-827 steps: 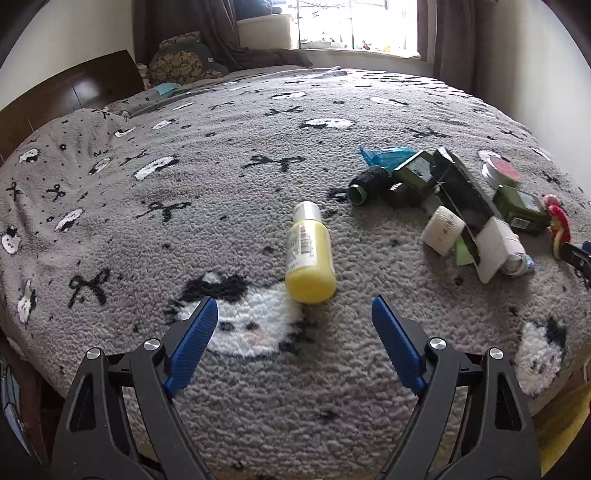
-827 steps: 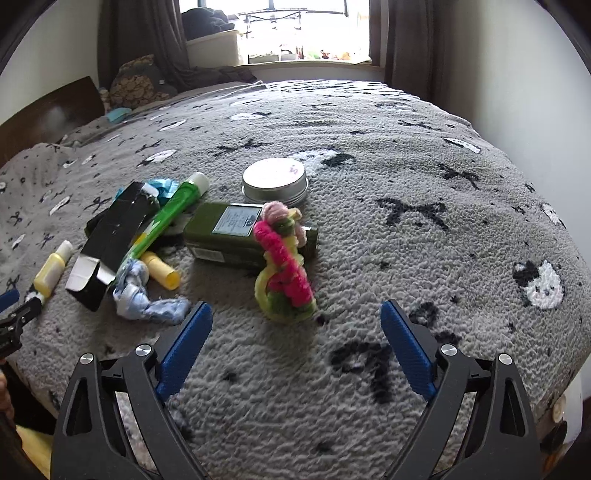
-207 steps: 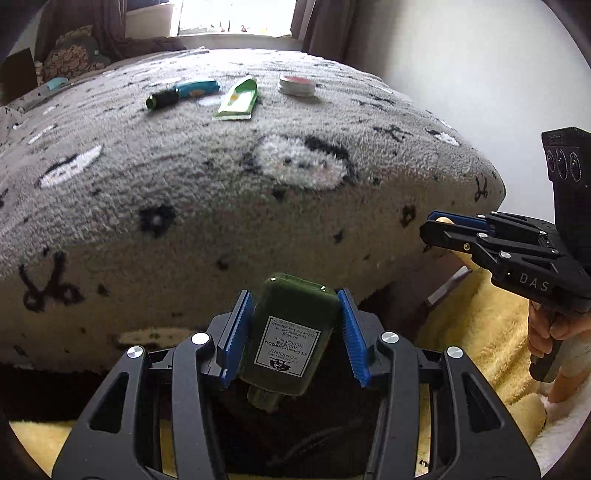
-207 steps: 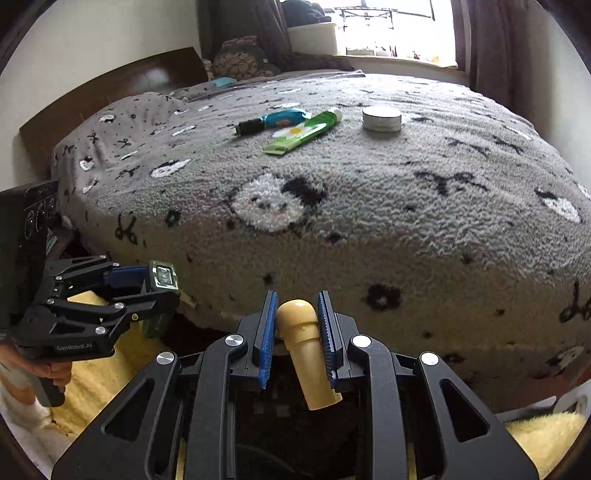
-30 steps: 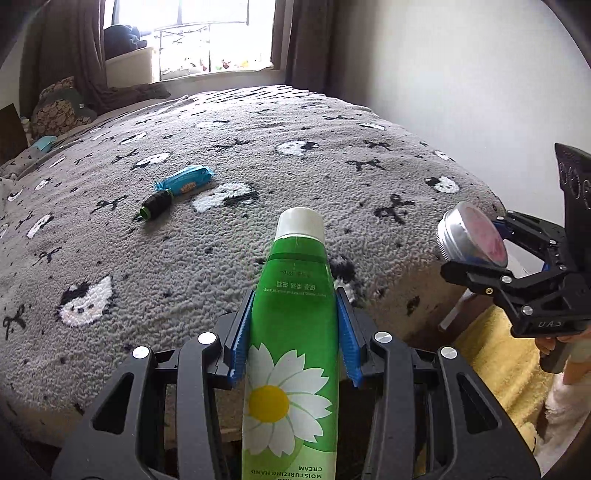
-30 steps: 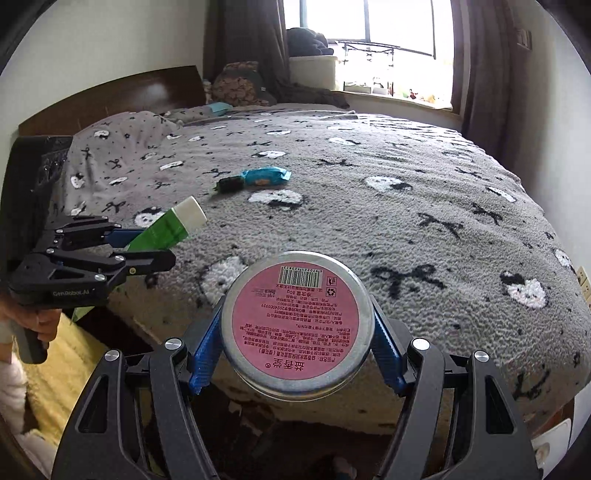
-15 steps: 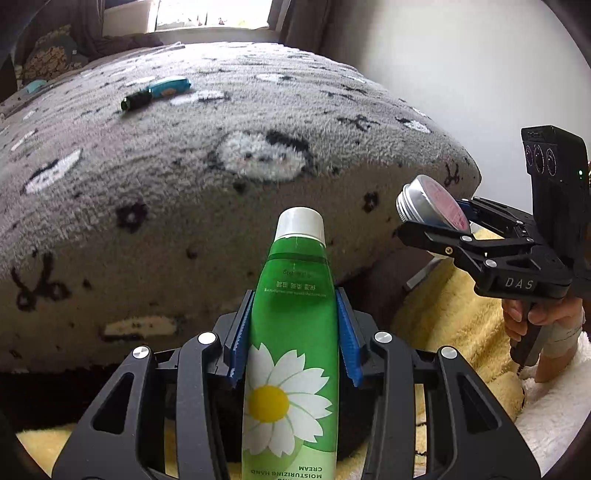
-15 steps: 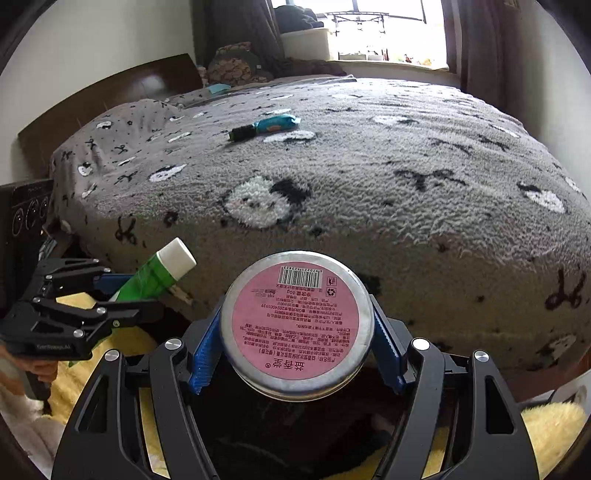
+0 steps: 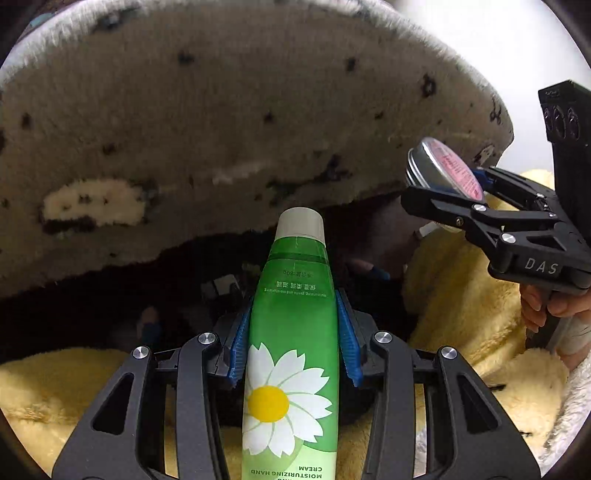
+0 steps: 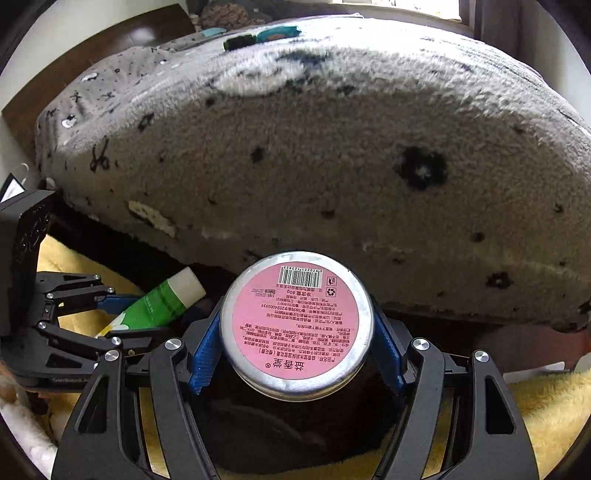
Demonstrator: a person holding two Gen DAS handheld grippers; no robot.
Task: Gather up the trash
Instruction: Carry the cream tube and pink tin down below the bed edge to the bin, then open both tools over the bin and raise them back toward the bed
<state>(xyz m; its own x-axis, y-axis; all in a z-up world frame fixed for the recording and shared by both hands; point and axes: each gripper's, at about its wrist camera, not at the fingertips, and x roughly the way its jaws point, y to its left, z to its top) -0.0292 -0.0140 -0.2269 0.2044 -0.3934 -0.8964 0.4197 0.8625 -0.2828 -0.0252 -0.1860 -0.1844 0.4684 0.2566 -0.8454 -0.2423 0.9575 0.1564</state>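
Left gripper (image 9: pixel 293 347) clamps a green hand-cream tube (image 9: pixel 291 354); right gripper (image 10: pixel 295 343) clamps a round tin (image 10: pixel 297 321) over a dark bin (presumably); a blue wrapper (image 10: pixel 277 34) and a dark tube (image 10: pixel 239 41) remain on the bed (image 10: pixel 332 147).

Glossy plastic tube (image 9: pixel 293 332), metal tin (image 10: pixel 297 321)

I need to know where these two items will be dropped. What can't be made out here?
- Left wrist view: the dark space under the bed is too dim; the hand cream tube covers its middle.
- Right wrist view: the round tin and right hand-held gripper hide what lies below.
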